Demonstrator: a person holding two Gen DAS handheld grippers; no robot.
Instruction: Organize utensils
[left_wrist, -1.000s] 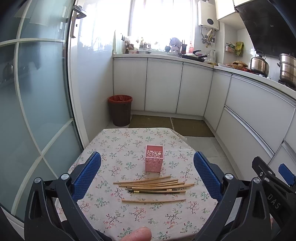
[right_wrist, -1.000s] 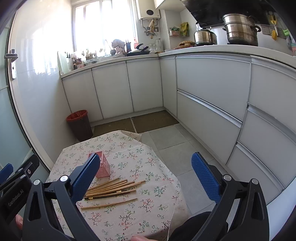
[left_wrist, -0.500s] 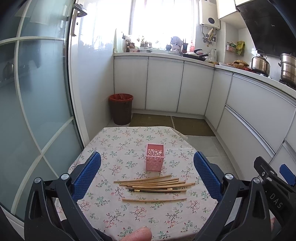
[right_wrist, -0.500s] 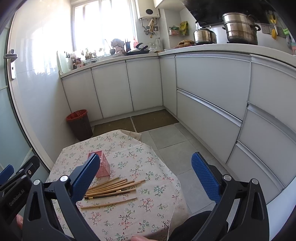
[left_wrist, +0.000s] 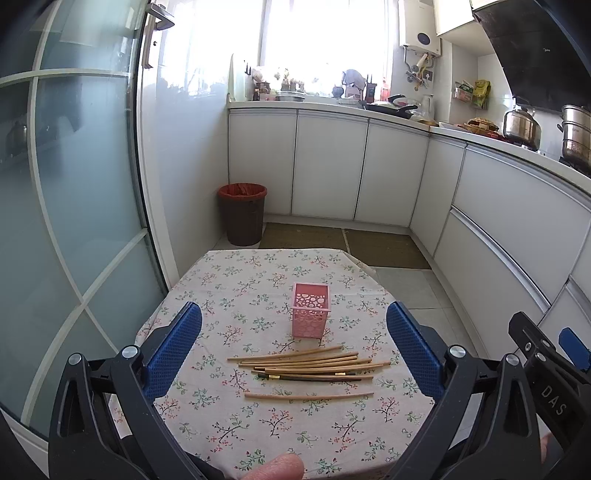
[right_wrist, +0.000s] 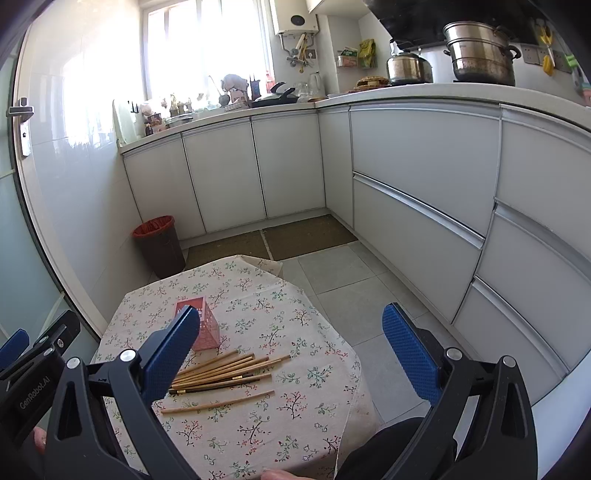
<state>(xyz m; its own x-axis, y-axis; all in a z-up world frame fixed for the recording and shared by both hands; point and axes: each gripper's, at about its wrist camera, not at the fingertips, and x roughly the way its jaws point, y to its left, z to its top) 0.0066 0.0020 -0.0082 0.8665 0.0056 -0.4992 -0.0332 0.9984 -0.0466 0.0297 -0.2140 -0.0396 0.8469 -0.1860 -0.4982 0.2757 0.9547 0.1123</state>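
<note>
Nothing has moved: chopsticks (left_wrist: 308, 365) lie beyond both wide-apart grippers, left (left_wrist: 293, 343) and right (right_wrist: 288, 347)

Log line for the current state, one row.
left gripper open, empty | right gripper open, empty | chopsticks loose on tablecloth | pink holder upright, empty

The left gripper (left_wrist: 294, 334) hangs with jaws wide apart; ahead between them, wooden chopsticks (left_wrist: 308, 365) lie before an upright pink perforated plastic holder (left_wrist: 310, 315).
</note>
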